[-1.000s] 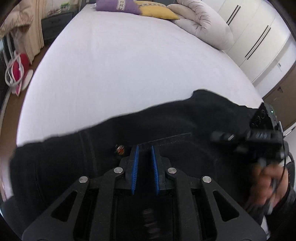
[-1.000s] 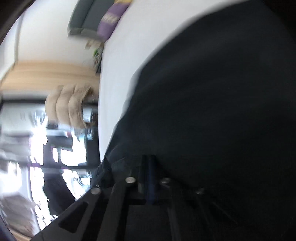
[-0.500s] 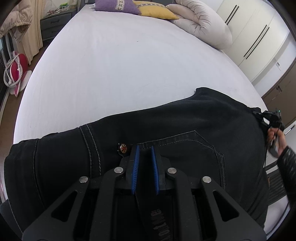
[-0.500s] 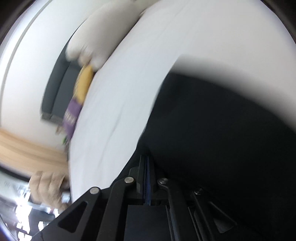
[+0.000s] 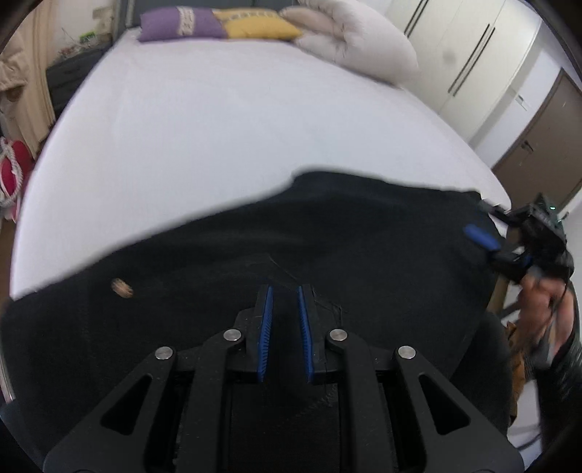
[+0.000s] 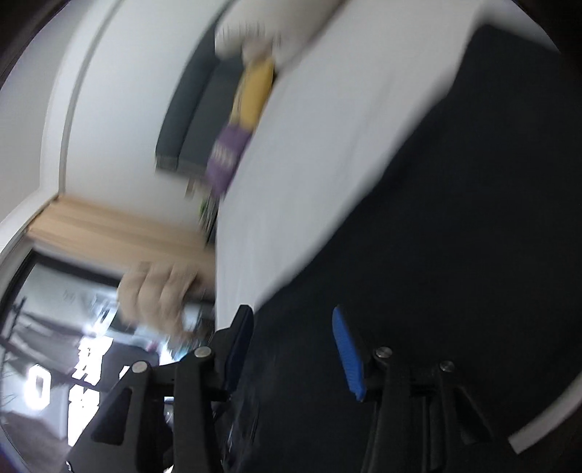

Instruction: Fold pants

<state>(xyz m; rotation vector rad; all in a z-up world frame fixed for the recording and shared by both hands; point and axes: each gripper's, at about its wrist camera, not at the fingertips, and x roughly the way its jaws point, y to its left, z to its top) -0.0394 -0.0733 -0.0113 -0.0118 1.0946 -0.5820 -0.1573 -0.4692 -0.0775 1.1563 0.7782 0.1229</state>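
Note:
Black pants lie across the near edge of the white bed, waist toward me, a brass rivet at the left. My left gripper hovers over the waistband, jaws a little apart, nothing between the blue pads. My right gripper is open wide over the pants, holding nothing; it also shows in the left wrist view at the pants' right edge, held by a hand. Both views are blurred.
Purple pillow, yellow pillow and a pale duvet lie at the bed's far end. White wardrobes and a brown door stand at the right. A red bag sits on the floor left.
Both grippers have let go of the pants: the right jaws opened wide, the left jaws parted slightly. The pants have dropped onto the bed and the left gripper has drawn back.

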